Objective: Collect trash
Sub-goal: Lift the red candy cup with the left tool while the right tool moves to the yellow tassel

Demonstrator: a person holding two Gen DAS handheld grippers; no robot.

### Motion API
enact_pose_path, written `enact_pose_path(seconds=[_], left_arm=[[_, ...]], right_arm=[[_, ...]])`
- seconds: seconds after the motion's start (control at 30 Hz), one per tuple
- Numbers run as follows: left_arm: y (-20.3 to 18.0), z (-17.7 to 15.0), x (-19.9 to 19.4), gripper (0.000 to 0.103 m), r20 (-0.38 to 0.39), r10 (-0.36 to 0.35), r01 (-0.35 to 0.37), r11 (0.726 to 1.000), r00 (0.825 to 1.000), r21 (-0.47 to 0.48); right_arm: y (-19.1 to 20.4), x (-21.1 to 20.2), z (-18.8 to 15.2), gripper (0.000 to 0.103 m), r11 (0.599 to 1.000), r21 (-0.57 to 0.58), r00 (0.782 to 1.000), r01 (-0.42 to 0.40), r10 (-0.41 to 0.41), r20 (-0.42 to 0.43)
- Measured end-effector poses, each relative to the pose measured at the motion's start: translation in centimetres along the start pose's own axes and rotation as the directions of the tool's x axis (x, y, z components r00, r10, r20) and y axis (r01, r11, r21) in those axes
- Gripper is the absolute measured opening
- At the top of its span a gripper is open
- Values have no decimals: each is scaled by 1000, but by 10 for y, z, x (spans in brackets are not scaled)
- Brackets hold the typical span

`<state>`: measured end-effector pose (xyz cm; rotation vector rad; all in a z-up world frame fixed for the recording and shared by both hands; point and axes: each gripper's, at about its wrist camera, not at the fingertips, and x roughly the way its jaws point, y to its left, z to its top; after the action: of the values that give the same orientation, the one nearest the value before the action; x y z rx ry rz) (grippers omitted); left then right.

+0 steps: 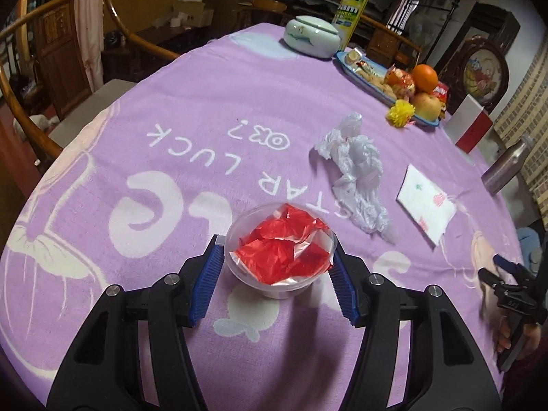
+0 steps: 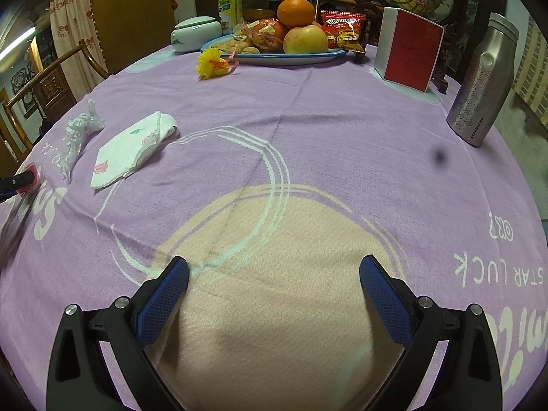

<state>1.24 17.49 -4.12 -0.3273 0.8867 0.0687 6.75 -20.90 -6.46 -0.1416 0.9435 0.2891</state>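
A clear plastic cup [image 1: 274,284] stuffed with red crumpled wrap [image 1: 281,250] stands on the purple tablecloth [image 1: 171,102]. My left gripper [image 1: 278,246] straddles it; the right pad rests by the rim, the left pad shows a thin gap, so it is open around the cup. A crumpled clear plastic bag [image 1: 356,171] [image 2: 77,130] and a folded white napkin [image 1: 426,202] [image 2: 133,147] lie beyond it. My right gripper [image 2: 274,263] hovers open over the cloth's cream patch, with nothing between its fingers. It also shows at the right edge of the left wrist view [image 1: 507,284].
At the far side stand a blue plate [image 2: 328,56] of fruit and snacks, a yellow flower [image 2: 210,63], a ceramic lidded jar [image 1: 311,36], a yellow spray can [image 1: 354,3], a red-and-white box [image 2: 409,53] and a steel flask [image 2: 483,82]. Wooden chairs [image 1: 44,17] ring the table.
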Motion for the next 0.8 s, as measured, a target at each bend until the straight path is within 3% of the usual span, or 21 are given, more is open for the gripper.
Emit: enact_pose_path(seconds=[0.1, 0.3, 0.43, 0.53, 0.67, 0.8], left_arm=[[7, 2, 4, 77, -15, -5, 5, 1000, 1000, -31], [6, 4, 7, 96, -37, -69, 70, 998, 997, 6], [-8, -1, 11, 96, -49, 10, -6, 997, 999, 81], [-9, -3, 11, 96, -51, 22, -17, 996, 998, 89], [-6, -2, 11, 96, -49, 16, -12, 996, 999, 83], [-12, -3, 14, 96, -59, 58, -51, 992, 997, 115]], right_arm=[[5, -4, 5, 98, 1000, 5, 1000, 7, -7, -14], [67, -38, 45, 97, 988, -99, 981, -120, 133, 143], [121, -34, 77, 97, 961, -178, 960, -210, 238, 148], [153, -22, 99, 97, 945, -223, 951, -238, 273, 143], [172, -5, 127, 97, 953, -262, 957, -155, 211, 199], [147, 23, 158, 97, 979, -184, 968, -82, 122, 219]])
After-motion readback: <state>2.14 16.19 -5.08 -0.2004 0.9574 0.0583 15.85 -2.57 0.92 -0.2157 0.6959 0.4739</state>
